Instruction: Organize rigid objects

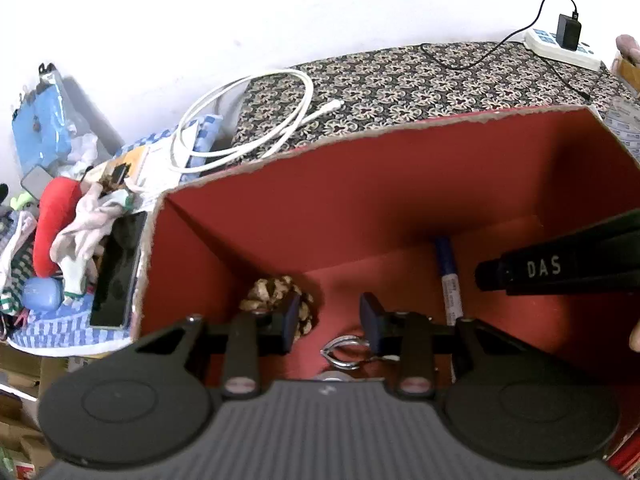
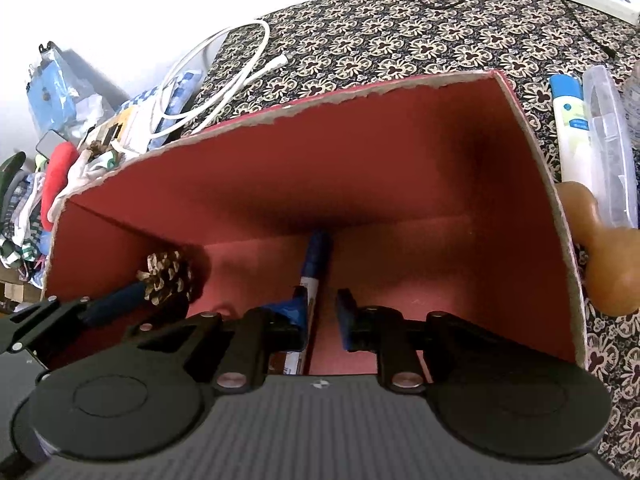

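Note:
A red cardboard box [image 1: 360,184] stands open on a patterned cloth. On its floor lie a pine cone [image 1: 276,296], a blue marker [image 1: 448,268] and a metal clip [image 1: 344,354]. My left gripper [image 1: 330,320] hangs inside the box, open, with the clip on the floor below the gap and the cone beside its left finger. My right gripper [image 2: 323,316] is also inside the box and open. The marker [image 2: 316,264] lies on the floor along its left finger, and bare red floor shows between the pads. The pine cone [image 2: 168,276] sits in the left corner.
Left of the box lie a black phone [image 1: 116,272], crumpled clothes [image 1: 84,220] and a coiled white cable [image 1: 248,120]. A power strip with a charger [image 1: 564,44] sits at the far right. Right of the box are a white tube [image 2: 572,120], a clear case [image 2: 608,140] and a brown rounded object [image 2: 608,256].

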